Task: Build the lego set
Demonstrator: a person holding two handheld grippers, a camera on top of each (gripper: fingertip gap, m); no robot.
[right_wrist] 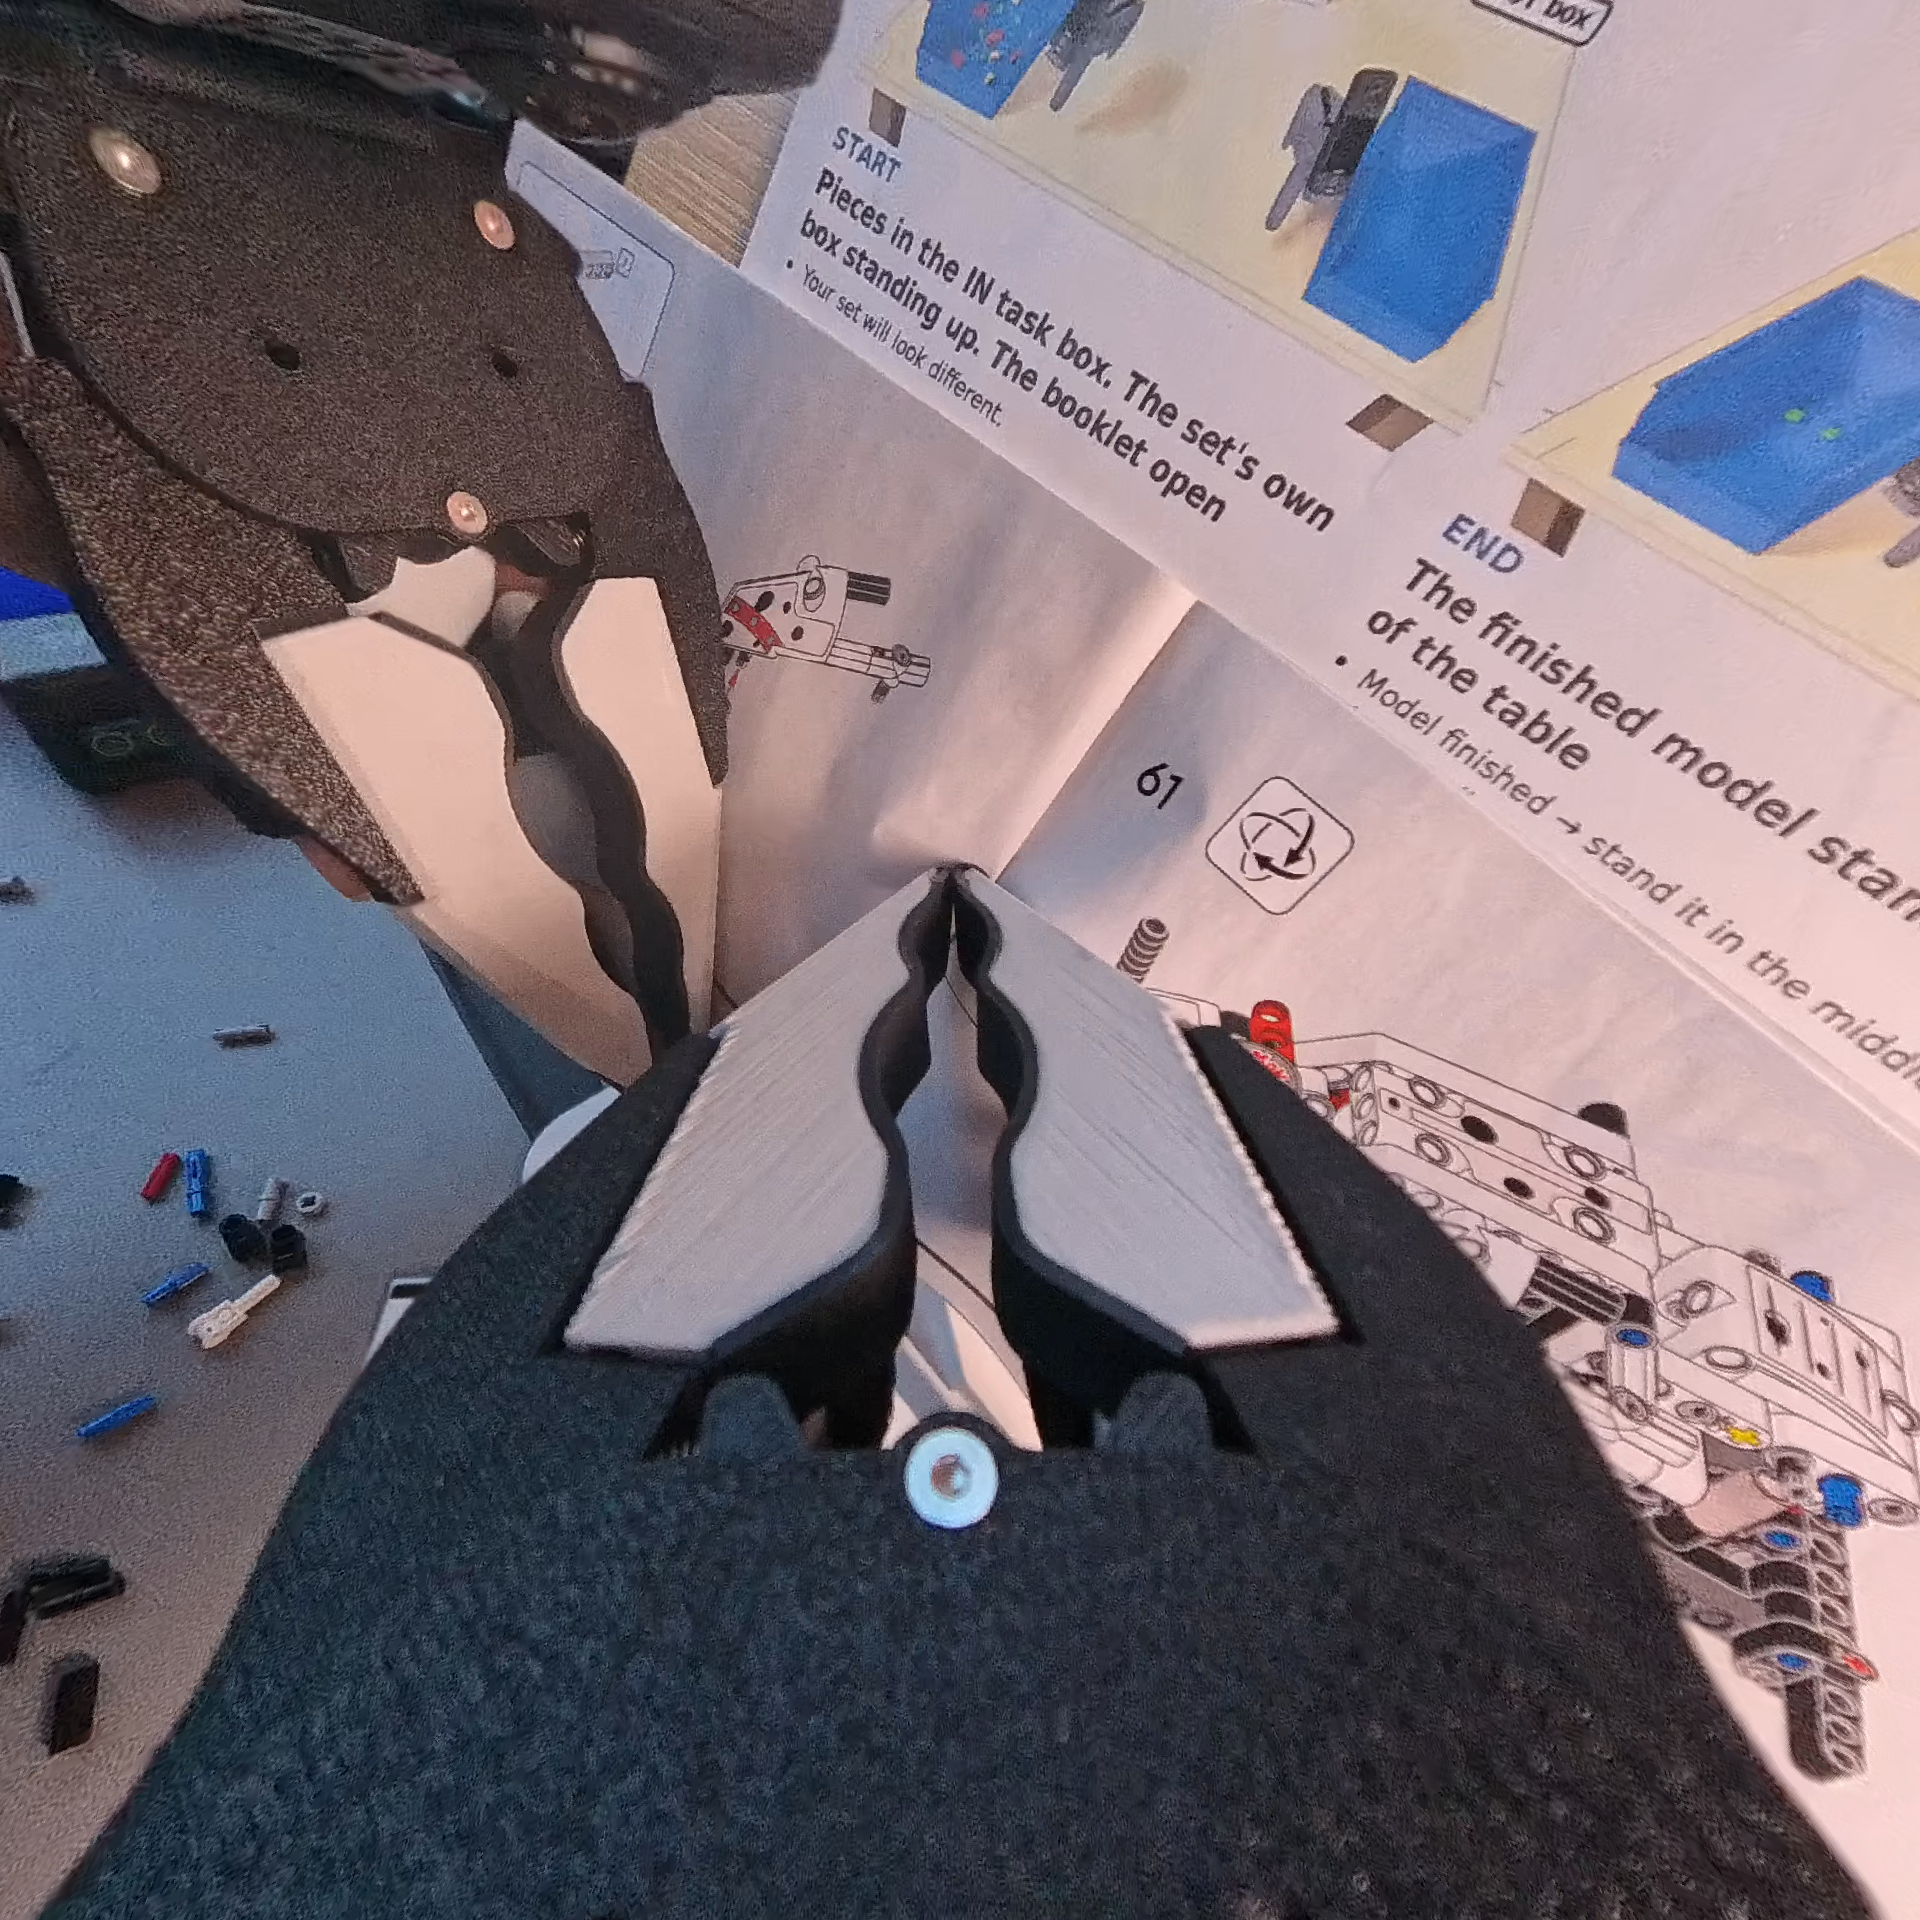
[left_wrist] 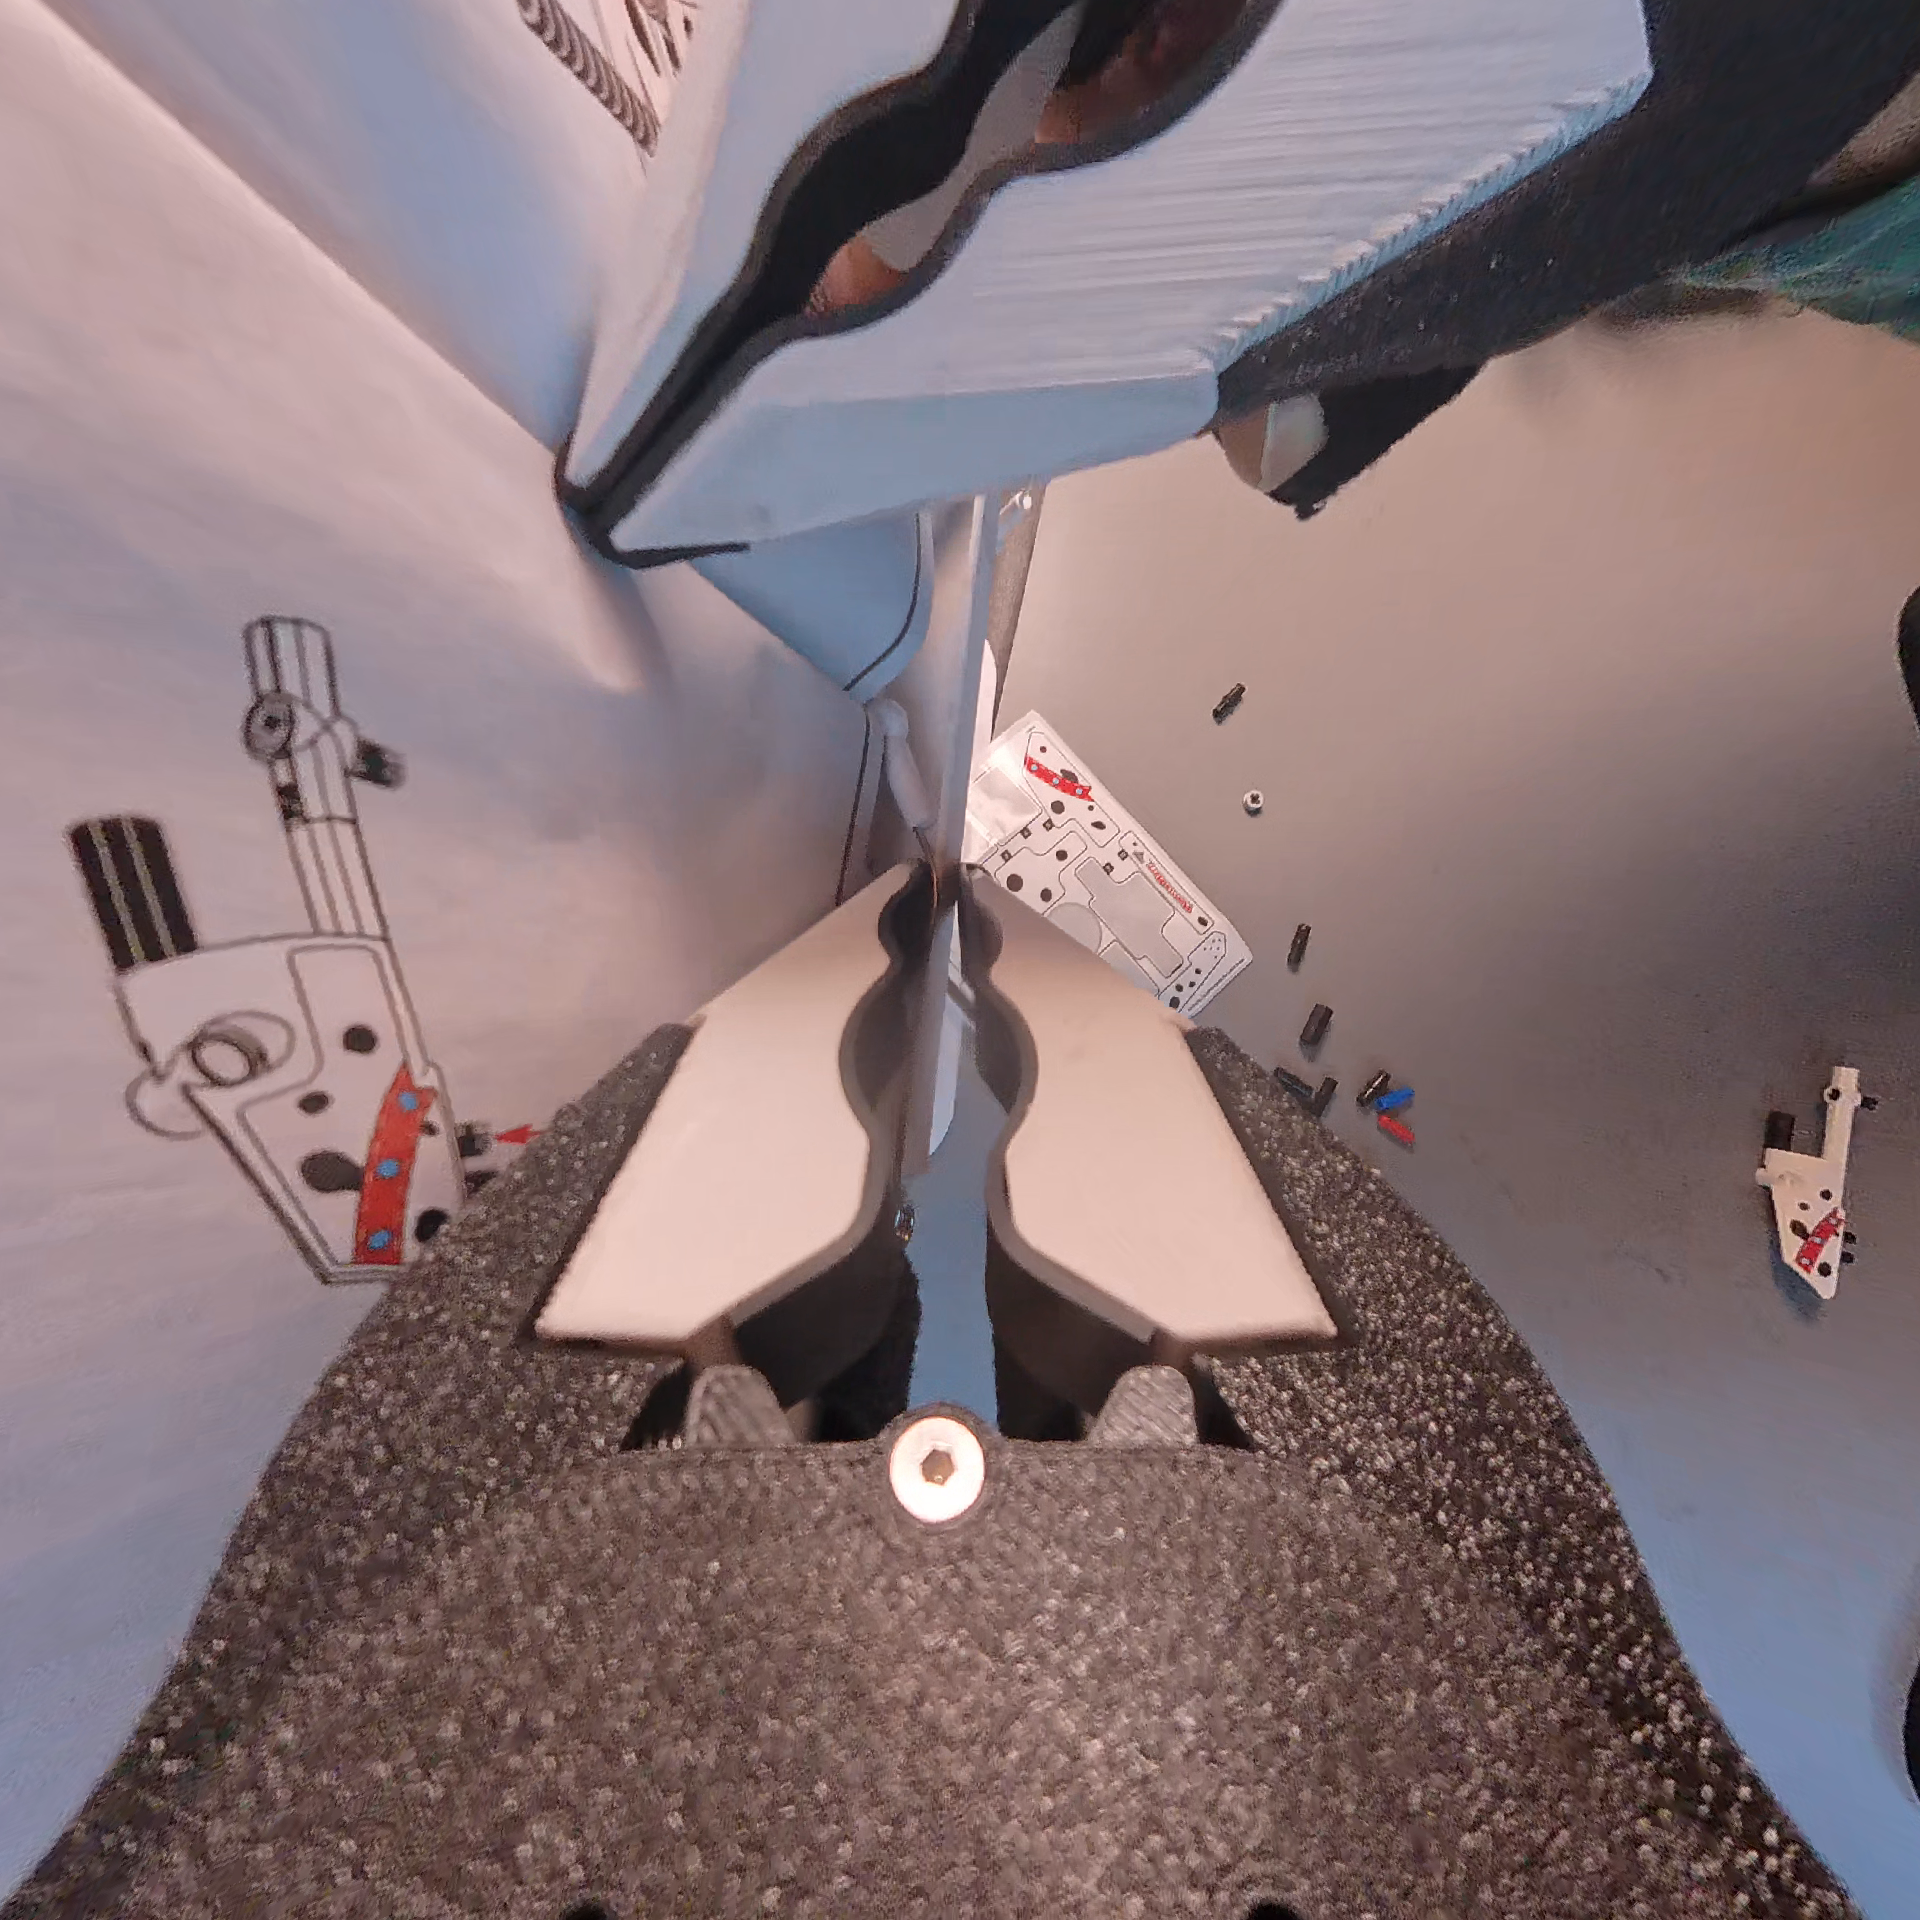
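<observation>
Both my grippers were on the instruction booklet, not on bricks. L gripper (left_wrist: 940,883): jaws clenched on a thin page edge of the booklet (left_wrist: 312,520), sheet running edge-on straight out from the tips. R gripper (right_wrist: 951,878): tips closed together at the booklet's centre fold (right_wrist: 1081,727); looked pinched on paper there, but whether it truly held a page or just pressed, can't tell for sure.

Key relation: booklet spine ran away from R tips, up and to the R in the R wrist view, pages spread either side. L gripper (right_wrist: 623,935) sat just beside R, on its L, so both were about equally near the fold.

Actual lego stuff lay off to the side on the grey table (left_wrist: 1558,623): small white sub-assembly (left_wrist: 1813,1184) well apart to the R of L fingers, long axis roughly pointing away from me; loose pins (left_wrist: 1351,1091) scattered between it and the booklet; sticker sheet (left_wrist: 1112,883) just beyond L tips. Same pins (right_wrist: 229,1226) showed to the L of R gripper.

Judgement: a page turn/flatten step, build parts untouched.
</observation>
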